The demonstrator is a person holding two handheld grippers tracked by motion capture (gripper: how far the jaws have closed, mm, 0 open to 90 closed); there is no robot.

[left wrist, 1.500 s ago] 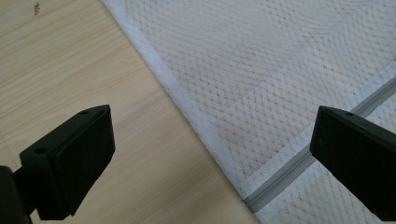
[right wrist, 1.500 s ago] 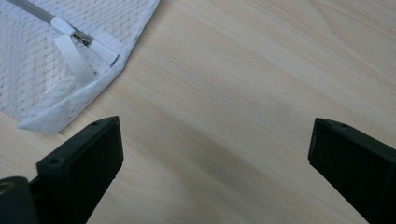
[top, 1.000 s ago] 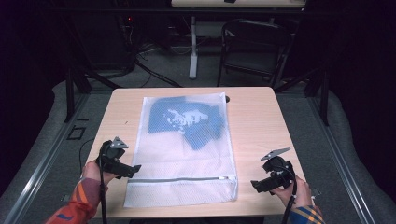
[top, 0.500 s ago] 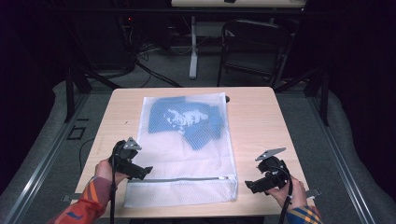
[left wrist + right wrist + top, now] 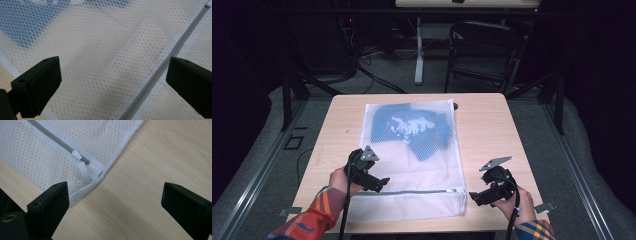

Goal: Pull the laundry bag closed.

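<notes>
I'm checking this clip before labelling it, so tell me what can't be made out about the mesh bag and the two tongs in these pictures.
- Blue garment in the mesh bag: high view, blurred by mesh; its kind is unclear.
- Zipper: left gripper view, both ends cut off by the frame.
- Zipper pull: too small in the high view.
- Left tongs and right tongs: contact with the bag is unclear from above.

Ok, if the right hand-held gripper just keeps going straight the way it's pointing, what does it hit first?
Most likely the near right corner of the white mesh bag, around the zipper pull tab. The right hand-held gripper is open over bare table, with that corner just ahead, though depth is hard to judge.
</notes>
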